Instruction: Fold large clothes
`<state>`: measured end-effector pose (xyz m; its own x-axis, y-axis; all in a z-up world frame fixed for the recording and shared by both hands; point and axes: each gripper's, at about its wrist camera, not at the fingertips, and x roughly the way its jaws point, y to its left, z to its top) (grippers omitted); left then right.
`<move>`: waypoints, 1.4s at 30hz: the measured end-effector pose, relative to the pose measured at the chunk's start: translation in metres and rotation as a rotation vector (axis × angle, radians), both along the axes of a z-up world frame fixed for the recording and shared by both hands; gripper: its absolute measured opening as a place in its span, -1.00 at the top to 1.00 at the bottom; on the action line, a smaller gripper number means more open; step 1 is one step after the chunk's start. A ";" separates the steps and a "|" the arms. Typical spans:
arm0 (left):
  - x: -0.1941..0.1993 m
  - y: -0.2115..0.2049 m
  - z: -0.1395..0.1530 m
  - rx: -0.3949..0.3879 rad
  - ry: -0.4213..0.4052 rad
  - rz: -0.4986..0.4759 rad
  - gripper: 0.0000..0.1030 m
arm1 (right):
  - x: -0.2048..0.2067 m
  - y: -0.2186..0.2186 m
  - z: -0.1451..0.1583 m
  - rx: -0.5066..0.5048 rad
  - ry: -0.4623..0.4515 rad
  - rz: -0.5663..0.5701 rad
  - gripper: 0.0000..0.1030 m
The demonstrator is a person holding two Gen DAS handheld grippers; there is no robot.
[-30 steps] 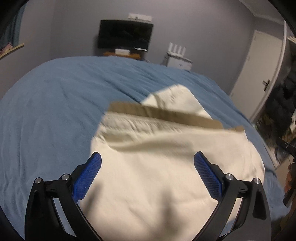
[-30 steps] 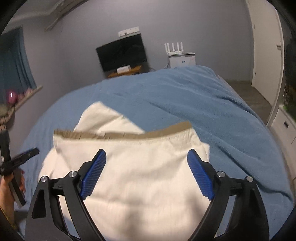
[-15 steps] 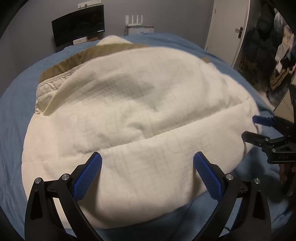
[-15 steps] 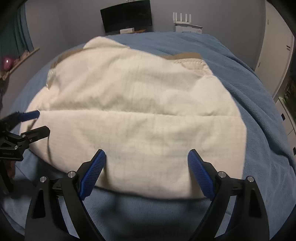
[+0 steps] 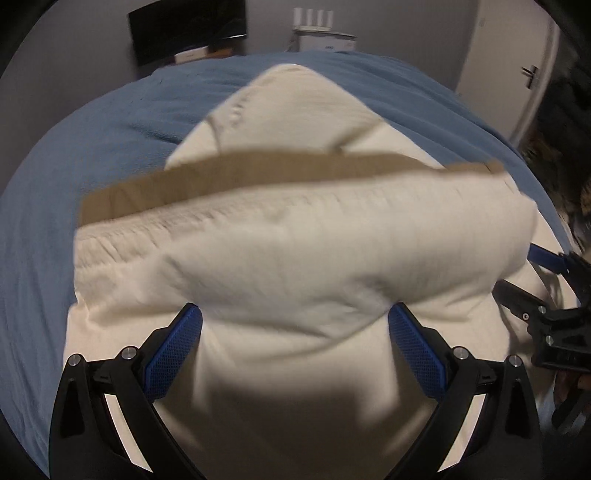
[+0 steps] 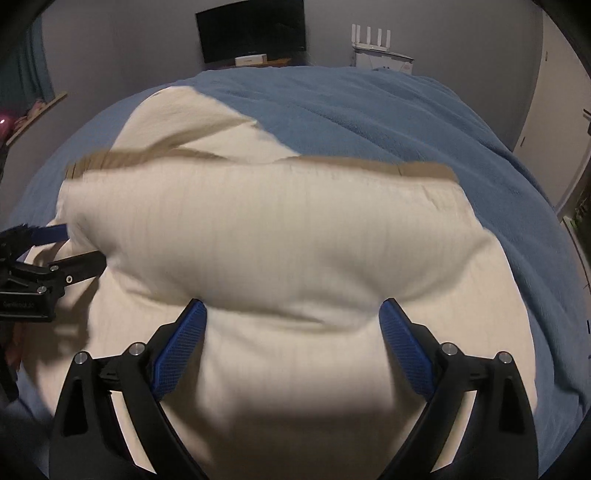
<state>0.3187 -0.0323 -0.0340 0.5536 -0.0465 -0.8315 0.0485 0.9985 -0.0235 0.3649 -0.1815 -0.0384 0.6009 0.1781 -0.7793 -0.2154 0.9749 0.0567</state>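
Note:
A cream ribbed garment with a tan band lies folded on the blue bed; it also shows in the right wrist view. My left gripper is open, its blue pads either side of the garment's near fold, which bulges between them. My right gripper is open the same way over the near fold. The right gripper shows at the right edge of the left wrist view, and the left gripper at the left edge of the right wrist view. A cream part lies beyond the band.
The blue bedspread spreads all round the garment. A dark TV and a white router stand at the far wall. A white door is at the right, a window ledge at the left.
Both grippers have moved in closer and lower onto the garment's near fold. The near part now bulges up between the pads, and the tan band sits nearer than half a second ago.

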 end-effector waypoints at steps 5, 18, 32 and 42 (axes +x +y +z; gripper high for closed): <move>0.027 0.028 0.003 0.020 0.001 0.118 -0.89 | 0.040 0.008 0.001 0.023 0.023 -0.027 -0.77; 0.062 0.046 -0.045 -0.047 0.124 0.057 -0.91 | 0.077 0.020 -0.043 -0.015 0.116 -0.041 -0.85; 0.066 0.046 -0.061 -0.054 0.106 0.068 -0.91 | 0.097 0.024 -0.063 -0.039 0.129 -0.045 -0.88; 0.053 0.044 -0.056 -0.049 0.094 0.072 -0.91 | 0.087 0.033 -0.064 -0.038 0.119 -0.047 -0.88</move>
<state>0.3713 0.0116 -0.0905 0.4770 -0.0508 -0.8774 -0.0282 0.9969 -0.0730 0.4522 -0.1490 -0.1026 0.5108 0.1206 -0.8512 -0.1629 0.9858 0.0419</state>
